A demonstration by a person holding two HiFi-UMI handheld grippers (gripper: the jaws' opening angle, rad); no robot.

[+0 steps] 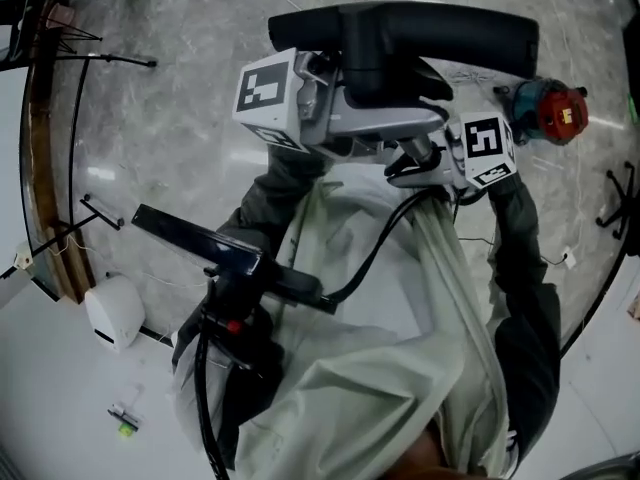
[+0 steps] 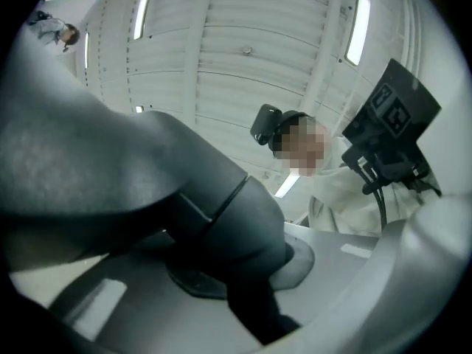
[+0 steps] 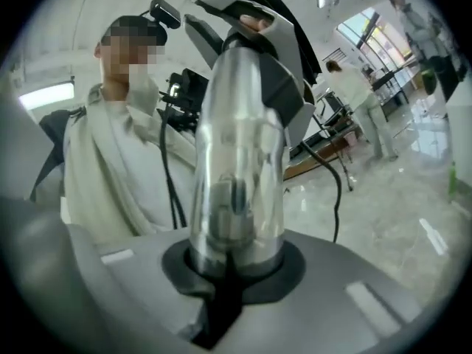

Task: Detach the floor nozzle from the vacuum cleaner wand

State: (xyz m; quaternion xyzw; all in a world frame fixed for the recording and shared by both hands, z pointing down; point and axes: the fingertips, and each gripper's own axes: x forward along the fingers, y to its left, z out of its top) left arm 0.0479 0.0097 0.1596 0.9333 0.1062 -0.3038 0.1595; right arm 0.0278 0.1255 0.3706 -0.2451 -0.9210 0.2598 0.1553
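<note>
In the head view I hold both grippers high, close under my head. The black floor nozzle (image 1: 400,30) lies crosswise above them. My left gripper (image 1: 385,103), with its marker cube at the left, is shut on the nozzle's dark grey neck (image 2: 221,205), which fills the left gripper view between the jaws (image 2: 243,271). My right gripper (image 1: 425,166) is shut on the chrome wand (image 3: 237,168). In the right gripper view the wand runs up from the jaws (image 3: 236,265) to the nozzle's collar (image 3: 258,43). A red and teal vacuum part (image 1: 552,111) shows at the right.
Below is a marble floor (image 1: 170,128). A wooden-edged piece of furniture (image 1: 45,168) and thin black stands are at the left, a white device (image 1: 113,311) and a small green item (image 1: 125,425) at the lower left. A black rig with cables (image 1: 235,263) hangs on my chest.
</note>
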